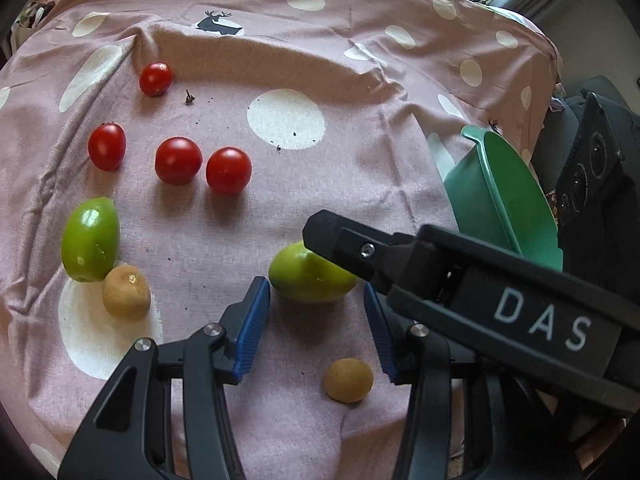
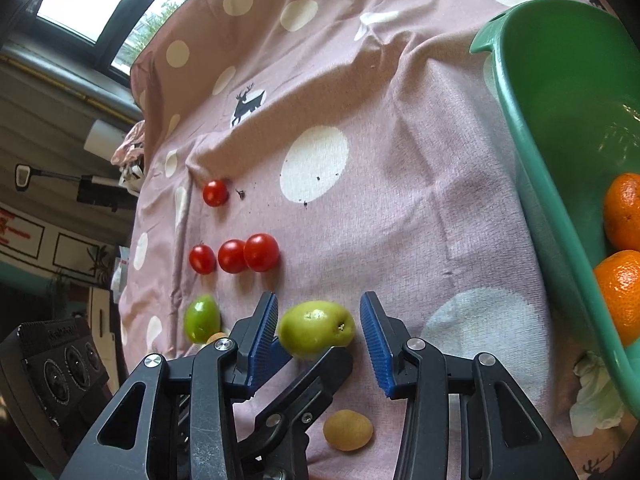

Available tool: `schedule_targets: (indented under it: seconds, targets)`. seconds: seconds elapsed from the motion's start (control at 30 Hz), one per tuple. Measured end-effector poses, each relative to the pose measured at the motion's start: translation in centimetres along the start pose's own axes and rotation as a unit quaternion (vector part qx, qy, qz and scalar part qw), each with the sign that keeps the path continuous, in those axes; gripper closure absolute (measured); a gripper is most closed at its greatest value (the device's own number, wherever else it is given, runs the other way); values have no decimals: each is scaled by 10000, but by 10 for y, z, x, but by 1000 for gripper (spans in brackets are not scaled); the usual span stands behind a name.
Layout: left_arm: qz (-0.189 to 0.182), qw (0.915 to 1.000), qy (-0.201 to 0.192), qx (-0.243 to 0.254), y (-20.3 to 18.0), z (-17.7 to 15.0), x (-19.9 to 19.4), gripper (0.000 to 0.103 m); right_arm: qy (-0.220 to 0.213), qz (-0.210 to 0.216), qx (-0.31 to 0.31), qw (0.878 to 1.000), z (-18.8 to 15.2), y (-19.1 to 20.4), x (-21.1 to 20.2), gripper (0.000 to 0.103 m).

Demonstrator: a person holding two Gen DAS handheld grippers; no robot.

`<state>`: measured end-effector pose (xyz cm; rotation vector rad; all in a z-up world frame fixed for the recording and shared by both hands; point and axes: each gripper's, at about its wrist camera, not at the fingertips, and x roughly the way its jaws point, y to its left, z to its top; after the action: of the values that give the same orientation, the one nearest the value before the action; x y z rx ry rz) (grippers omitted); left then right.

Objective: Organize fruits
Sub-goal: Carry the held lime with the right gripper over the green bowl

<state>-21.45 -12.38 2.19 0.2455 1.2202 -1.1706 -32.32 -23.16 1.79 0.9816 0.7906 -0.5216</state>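
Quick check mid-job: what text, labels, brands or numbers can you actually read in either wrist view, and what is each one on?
"DAS": white letters on the black body of the right gripper, seen in the left wrist view.
Embossed lettering on the black device at the lower left of the right wrist view: too blurred to read.
Red-marked wall signs at the far left of that view: too small and blurred to read.
Nothing else is legible.
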Motion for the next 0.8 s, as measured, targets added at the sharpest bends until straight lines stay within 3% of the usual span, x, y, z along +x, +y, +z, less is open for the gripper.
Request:
schedule_targets:
  seconds: [0.4, 0.8]
  targets:
    - [-23, 10000, -70, -29, 0, -1, 1, 60, 59, -39, -104, 9999, -1, 2, 8, 60]
    - [-29, 9966, -762, 321, -19, 0, -36, 59, -512, 104, -403, 9978, -5, 20, -27, 60]
